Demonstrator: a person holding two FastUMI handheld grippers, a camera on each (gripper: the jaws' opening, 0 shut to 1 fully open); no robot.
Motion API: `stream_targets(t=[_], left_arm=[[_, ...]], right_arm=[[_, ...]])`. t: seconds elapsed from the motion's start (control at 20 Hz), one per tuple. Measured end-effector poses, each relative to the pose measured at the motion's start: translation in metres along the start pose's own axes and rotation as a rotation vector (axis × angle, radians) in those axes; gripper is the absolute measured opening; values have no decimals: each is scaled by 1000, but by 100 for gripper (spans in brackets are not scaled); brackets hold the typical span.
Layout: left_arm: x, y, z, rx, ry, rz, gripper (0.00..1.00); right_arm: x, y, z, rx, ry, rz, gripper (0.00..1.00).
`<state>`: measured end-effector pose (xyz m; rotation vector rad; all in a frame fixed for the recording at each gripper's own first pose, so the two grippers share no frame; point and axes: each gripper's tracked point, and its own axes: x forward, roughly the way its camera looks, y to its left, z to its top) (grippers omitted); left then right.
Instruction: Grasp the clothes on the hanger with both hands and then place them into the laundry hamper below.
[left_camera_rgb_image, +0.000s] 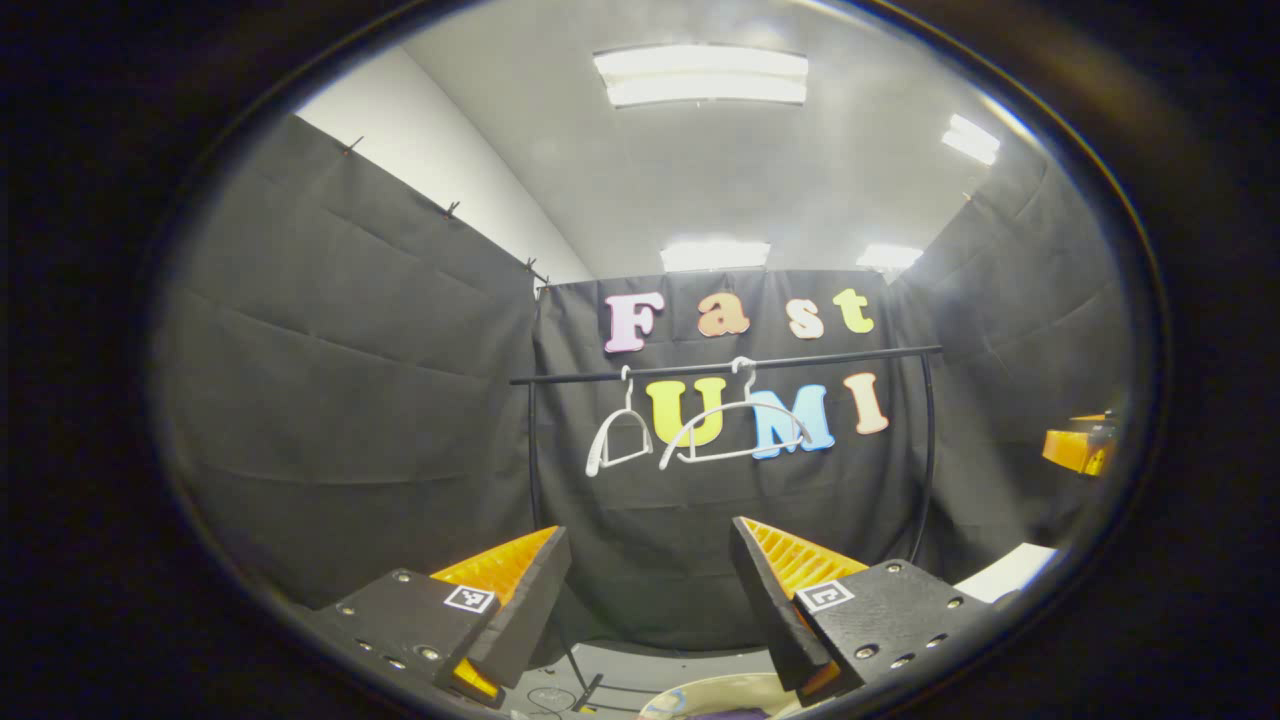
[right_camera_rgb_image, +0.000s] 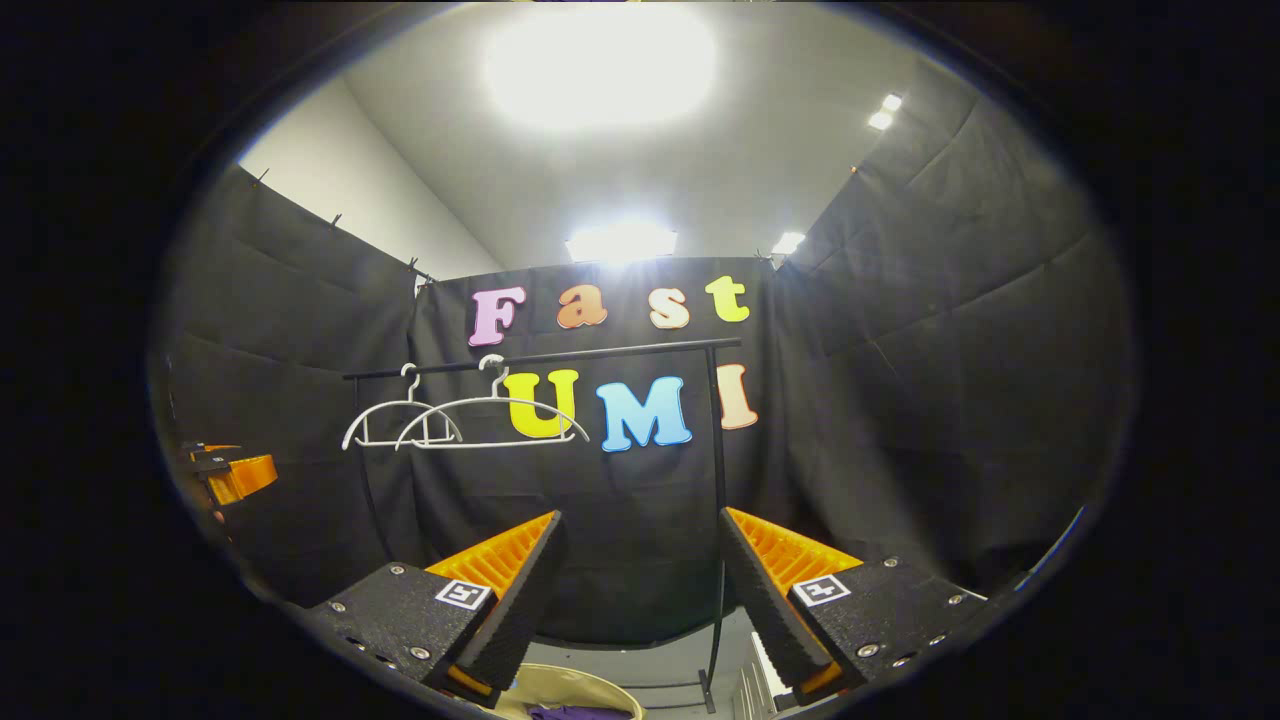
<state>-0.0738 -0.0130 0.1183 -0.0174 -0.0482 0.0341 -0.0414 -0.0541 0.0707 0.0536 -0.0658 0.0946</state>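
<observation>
**A:** Where are the clothes at this moment?

**B:** Low down, at the bottom edge of both views. In the right gripper view a purple garment (right_camera_rgb_image: 568, 712) lies inside the cream laundry hamper (right_camera_rgb_image: 590, 690), whose rim curves just below and between the fingers. In the left gripper view the hamper (left_camera_rgb_image: 720, 690) shows the same way, with a dark purple patch (left_camera_rgb_image: 740, 713) inside it.

**A:** And the hangers?

**B:** Two white hangers hang bare on the black rail (left_camera_rgb_image: 720, 366). In the left gripper view the left hanger (left_camera_rgb_image: 618, 440) is turned nearly edge-on, and the right hanger (left_camera_rgb_image: 735, 432) faces more openly. In the right gripper view the two hangers (right_camera_rgb_image: 400, 425) (right_camera_rgb_image: 490, 420) overlap, both hooked near the rail's (right_camera_rgb_image: 545, 357) left end.

**A:** What about the grippers themselves?

**B:** The left gripper (left_camera_rgb_image: 650, 590) has its fingers spread wide apart, holding nothing; only the black booth cloth shows between them. The right gripper (right_camera_rgb_image: 640, 585) stands the same: fingers well apart, nothing gripped.

**A:** Can you see one from the other?

**B:** Yes. An orange and black gripper sits at the right edge of the left gripper view (left_camera_rgb_image: 1078, 447), and another at the left edge of the right gripper view (right_camera_rgb_image: 225, 472). Both are too small and cut off to judge there.

**A:** Anything else down low?

**B:** The rail's stand (right_camera_rgb_image: 716, 520) reaches the grey floor (right_camera_rgb_image: 650, 665) beside the hamper.
</observation>
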Motion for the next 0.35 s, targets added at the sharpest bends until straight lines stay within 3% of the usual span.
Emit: stream_targets(t=[0.05,0.3,0.35], left_arm=[[-3,-2,0,1,0,-3,97],[-13,-4,7,23,-7,8,97],[-12,-4,6,19,-7,10,88]], right_arm=[[-2,-1,1,6,-4,0,92],[-5,-7,4,12,-15,-8,92],[-5,-7,4,9,-15,-8,94]])
